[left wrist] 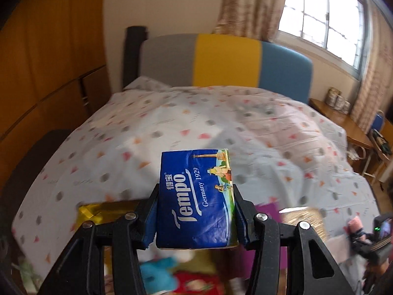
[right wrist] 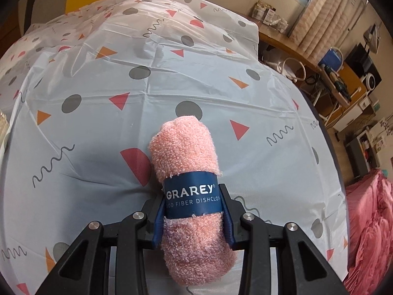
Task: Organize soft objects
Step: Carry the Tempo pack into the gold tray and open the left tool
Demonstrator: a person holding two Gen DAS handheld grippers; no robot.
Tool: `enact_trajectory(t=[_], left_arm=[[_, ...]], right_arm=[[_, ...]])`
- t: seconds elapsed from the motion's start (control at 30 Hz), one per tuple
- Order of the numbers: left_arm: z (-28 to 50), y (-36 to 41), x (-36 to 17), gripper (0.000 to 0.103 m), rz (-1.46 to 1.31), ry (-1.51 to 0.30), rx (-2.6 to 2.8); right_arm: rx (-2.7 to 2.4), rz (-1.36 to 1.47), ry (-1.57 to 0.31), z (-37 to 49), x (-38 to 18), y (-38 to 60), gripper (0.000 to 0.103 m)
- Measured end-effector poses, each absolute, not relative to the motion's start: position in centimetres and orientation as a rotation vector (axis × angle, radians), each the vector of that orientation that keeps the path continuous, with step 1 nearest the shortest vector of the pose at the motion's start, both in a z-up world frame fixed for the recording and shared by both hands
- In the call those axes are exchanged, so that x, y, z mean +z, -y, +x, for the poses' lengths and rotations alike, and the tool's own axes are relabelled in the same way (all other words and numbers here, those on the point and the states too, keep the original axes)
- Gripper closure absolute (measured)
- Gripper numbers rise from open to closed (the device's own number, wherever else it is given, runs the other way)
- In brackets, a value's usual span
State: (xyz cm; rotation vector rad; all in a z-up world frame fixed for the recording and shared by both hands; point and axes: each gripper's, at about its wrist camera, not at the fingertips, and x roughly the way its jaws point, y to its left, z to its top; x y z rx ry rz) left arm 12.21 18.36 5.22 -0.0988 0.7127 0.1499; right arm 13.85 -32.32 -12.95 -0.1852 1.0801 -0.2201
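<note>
The left gripper (left wrist: 195,217) clamps a blue Tempo tissue pack (left wrist: 196,199) between its pads, lifted above the patterned bedspread (left wrist: 172,123). The right gripper (right wrist: 194,215) squeezes a rolled pink dishcloth (right wrist: 190,179) (blue paper band around it), just over the same bedspread (right wrist: 147,73).

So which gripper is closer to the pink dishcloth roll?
Right. The right gripper is clamped on the pink dishcloth roll at its blue band; the left gripper holds a tissue pack off to the side.

Both wrist cameras look down their fingers, sharing the patterned bed (left wrist: 172,127).
</note>
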Motion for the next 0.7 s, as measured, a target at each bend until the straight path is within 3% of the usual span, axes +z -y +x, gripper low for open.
enact_trajectory(t=[0.17,0.33,0.7], left_arm=[[6.8,-26.6,0.8,0.051,-0.208,-0.783,0.288],[2.2,-29.9,-3.0,0.051,-0.296,-0.84,0.339],[6.3,-30.8,-4.5,0.051,-0.393,-0.878,0.298]], right_arm=[[-0.227,-0.214,-1.077,13.9,-13.0,32.1,0.066],[-0.235,-0.243,-1.067,13.8,-13.1,31.6,0.066],[-0.258,-0.267,-1.05,13.3,-13.2,31.0,0.066]])
